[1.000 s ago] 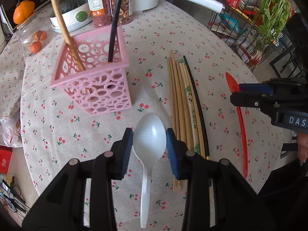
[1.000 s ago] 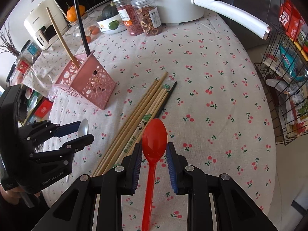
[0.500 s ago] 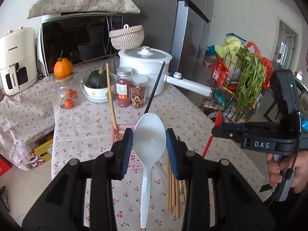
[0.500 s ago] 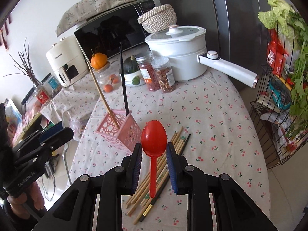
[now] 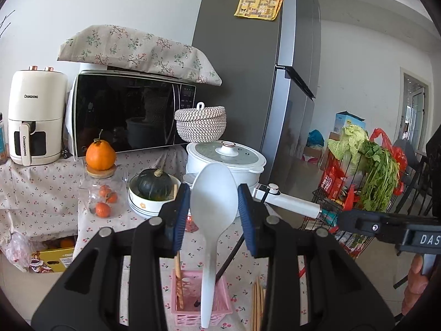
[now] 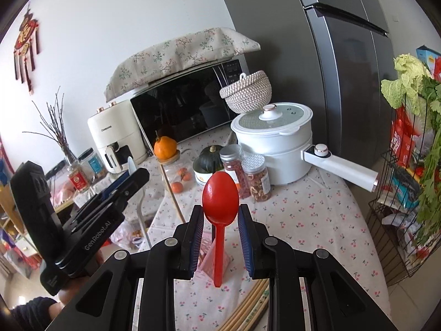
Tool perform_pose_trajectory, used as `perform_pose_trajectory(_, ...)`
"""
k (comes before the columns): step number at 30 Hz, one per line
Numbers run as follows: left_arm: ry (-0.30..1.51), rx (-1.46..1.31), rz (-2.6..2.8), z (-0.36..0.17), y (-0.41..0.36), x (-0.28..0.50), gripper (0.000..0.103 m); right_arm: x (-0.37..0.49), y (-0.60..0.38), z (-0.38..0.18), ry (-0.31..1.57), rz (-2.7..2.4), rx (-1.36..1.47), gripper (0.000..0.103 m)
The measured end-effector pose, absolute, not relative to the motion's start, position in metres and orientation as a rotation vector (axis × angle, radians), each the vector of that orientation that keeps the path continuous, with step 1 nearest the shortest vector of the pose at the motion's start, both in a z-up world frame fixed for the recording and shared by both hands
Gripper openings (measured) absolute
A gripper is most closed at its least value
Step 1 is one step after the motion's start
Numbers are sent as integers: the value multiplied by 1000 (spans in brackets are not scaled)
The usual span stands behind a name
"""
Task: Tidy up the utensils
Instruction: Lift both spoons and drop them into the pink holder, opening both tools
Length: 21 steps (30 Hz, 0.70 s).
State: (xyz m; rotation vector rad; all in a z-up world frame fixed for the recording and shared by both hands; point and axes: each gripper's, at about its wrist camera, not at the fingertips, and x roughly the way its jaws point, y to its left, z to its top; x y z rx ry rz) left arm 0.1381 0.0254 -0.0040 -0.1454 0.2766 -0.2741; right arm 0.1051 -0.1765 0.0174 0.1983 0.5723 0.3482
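left tongs [image 5: 214, 215] clamp white spoon [image 5: 213, 201] by bowl, handle down | right tongs [image 6: 220, 229] clamp red spoon [image 6: 220, 201] likewise | pink holder [image 5: 199, 296] below, ready for drop-in

Each wrist view looks forward above the table [image 5: 143, 237], facing the microwave [image 5: 129, 115]. Both share the white pot [image 6: 275, 143]; table distance is apparently moderate.
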Motion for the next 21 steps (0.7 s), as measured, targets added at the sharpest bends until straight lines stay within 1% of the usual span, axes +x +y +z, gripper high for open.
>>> perform_pose_trajectory(7, 277, -152, -248, -23, 24, 157, 37, 118, -164, 22, 503, 385, 242, 26)
perform_pose_trajectory(17, 302, -220, -246, -39, 36, 175, 37, 152, -150, -9, 519, 383, 285, 26)
perform_pose_trajectory(21, 330, -196, -254, -45, 34, 179, 37, 159, -146, -19, 548, 388, 276, 26)
